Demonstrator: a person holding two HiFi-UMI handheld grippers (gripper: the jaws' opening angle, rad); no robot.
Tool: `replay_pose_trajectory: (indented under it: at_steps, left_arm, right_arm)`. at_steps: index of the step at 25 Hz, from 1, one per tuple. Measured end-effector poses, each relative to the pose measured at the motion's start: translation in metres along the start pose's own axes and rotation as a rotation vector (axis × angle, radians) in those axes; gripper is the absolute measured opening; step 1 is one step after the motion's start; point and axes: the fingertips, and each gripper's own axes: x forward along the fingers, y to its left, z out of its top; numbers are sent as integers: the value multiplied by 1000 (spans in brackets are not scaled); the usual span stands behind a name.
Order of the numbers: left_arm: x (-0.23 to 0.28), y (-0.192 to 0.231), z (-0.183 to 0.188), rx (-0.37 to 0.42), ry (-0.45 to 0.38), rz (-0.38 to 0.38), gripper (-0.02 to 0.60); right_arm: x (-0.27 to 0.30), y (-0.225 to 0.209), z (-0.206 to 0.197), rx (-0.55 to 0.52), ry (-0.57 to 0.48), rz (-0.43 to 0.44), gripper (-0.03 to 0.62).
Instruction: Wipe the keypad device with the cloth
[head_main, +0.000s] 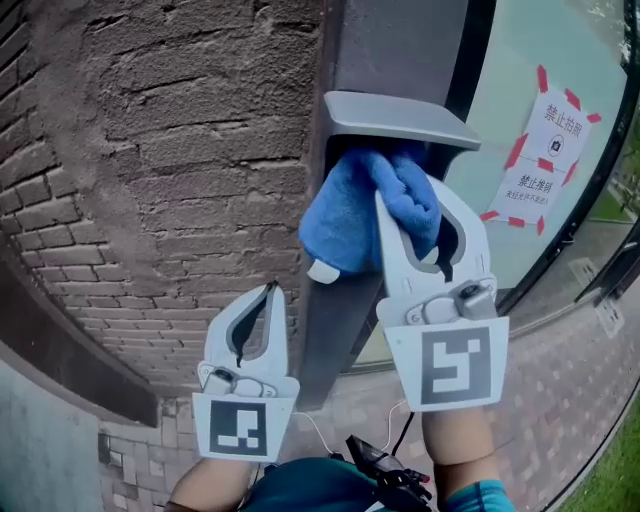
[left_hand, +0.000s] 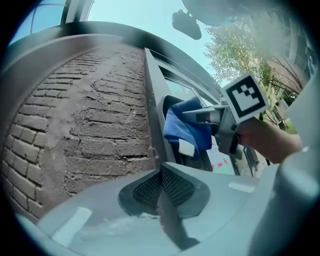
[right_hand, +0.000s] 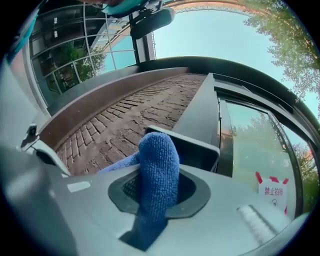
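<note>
1. Blue cloth (head_main: 345, 215): bunched and pinched between the jaws of the right gripper (head_main: 410, 205). It is pressed up against the underside of the keypad device's hood.
2. Keypad device (head_main: 400, 118): grey hooded housing on a dark metal post (head_main: 335, 320), high up between the brick wall (head_main: 150, 150) and the window (head_main: 520, 60). Its keys are hidden.
3. Left gripper (head_main: 262, 300): jaws pressed together with nothing between them. It is held low beside the post, apart from the cloth.
4. White notice (head_main: 545, 150): taped to the window with red strips.

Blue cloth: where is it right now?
In the head view the blue cloth is right of centre, pinched in the right tongs just under the grey hood of the keypad device, between brick wall and glass.
</note>
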Motion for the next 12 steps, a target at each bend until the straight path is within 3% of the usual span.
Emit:
replay_pose_trajectory:
  at_steps: [4,12]
  left_arm:
    - [14,7,9,16,-5,25,-10]
    - [39,12,-8,12,28,35,-9]
  right_arm:
    - [-13,30,-38,1,60,66,67]
    - [-46,71,-111,90,219,178,67]
